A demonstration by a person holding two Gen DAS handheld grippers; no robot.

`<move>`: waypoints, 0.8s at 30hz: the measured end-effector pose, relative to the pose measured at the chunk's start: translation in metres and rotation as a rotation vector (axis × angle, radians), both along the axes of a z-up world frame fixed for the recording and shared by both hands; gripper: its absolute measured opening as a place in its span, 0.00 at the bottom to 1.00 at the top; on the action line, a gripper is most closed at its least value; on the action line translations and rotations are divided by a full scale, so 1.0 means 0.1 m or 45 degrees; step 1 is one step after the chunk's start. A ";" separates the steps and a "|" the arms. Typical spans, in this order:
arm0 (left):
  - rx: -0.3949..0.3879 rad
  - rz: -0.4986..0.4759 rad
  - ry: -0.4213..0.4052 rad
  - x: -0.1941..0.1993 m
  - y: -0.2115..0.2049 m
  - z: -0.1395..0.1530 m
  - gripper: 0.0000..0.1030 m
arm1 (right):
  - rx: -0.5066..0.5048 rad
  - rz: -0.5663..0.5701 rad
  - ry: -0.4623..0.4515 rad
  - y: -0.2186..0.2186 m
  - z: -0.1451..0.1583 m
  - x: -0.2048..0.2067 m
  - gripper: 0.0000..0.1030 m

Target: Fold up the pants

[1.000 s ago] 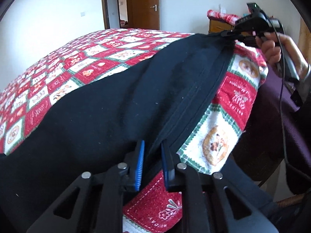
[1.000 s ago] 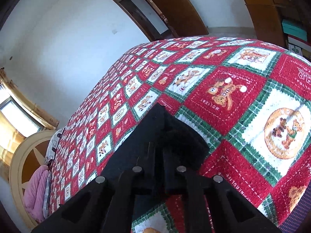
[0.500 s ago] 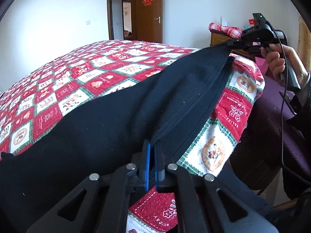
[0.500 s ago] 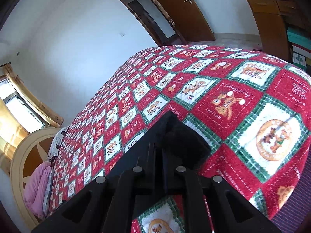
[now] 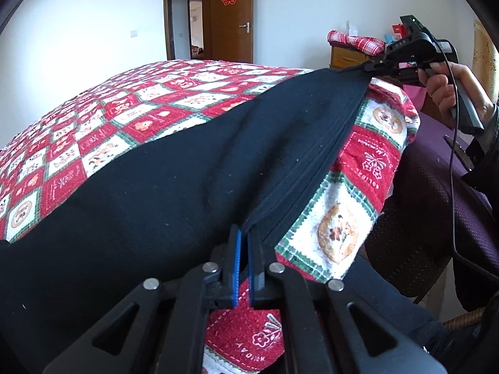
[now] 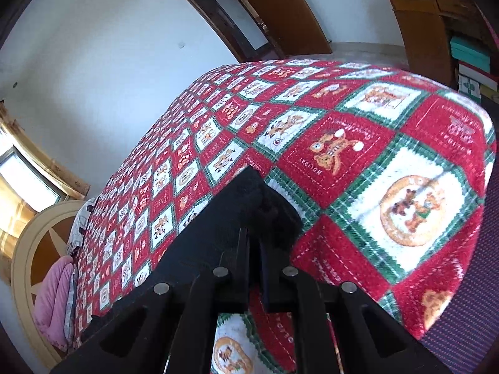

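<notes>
1. My left gripper, low in the centre of the left wrist view, is clamped on the hem edge of the black fabric pants, its blue-padded fingers nearly together with cloth between them.
2. The pants lie spread across the red, white and green patchwork quilt, filling the middle and lower left of that view.
3. In the upper right, my right gripper pinches the far end of the same edge, which runs taut between the two.
4. In the right wrist view, my right gripper is closed on a peaked corner of the pants above the quilt.
</notes>
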State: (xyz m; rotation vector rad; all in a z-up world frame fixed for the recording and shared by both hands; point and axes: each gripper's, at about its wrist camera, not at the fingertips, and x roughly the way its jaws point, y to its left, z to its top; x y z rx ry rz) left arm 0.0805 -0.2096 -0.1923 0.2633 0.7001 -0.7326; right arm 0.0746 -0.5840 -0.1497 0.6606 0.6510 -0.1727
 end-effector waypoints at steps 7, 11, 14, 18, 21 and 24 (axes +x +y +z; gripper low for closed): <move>0.006 0.006 0.028 0.03 0.00 -0.07 0.04 | -0.014 -0.005 0.132 -0.06 -0.18 0.08 0.05; -0.024 0.009 0.002 -0.04 0.03 0.00 0.08 | 0.000 -0.044 0.123 -0.12 -0.09 0.02 0.08; -0.079 -0.001 -0.045 -0.11 0.10 0.09 0.26 | -0.214 -0.143 0.112 0.01 0.15 -0.06 0.12; -0.090 0.030 -0.064 -0.08 0.11 0.08 0.46 | -0.326 -0.149 -0.016 0.24 0.37 -0.11 0.44; -0.079 0.038 -0.020 -0.01 0.11 0.01 0.46 | -0.245 0.049 -0.120 0.52 0.31 0.04 0.48; -0.071 0.017 0.040 0.03 0.08 -0.06 0.51 | -0.165 0.238 -0.083 0.77 0.09 0.26 0.48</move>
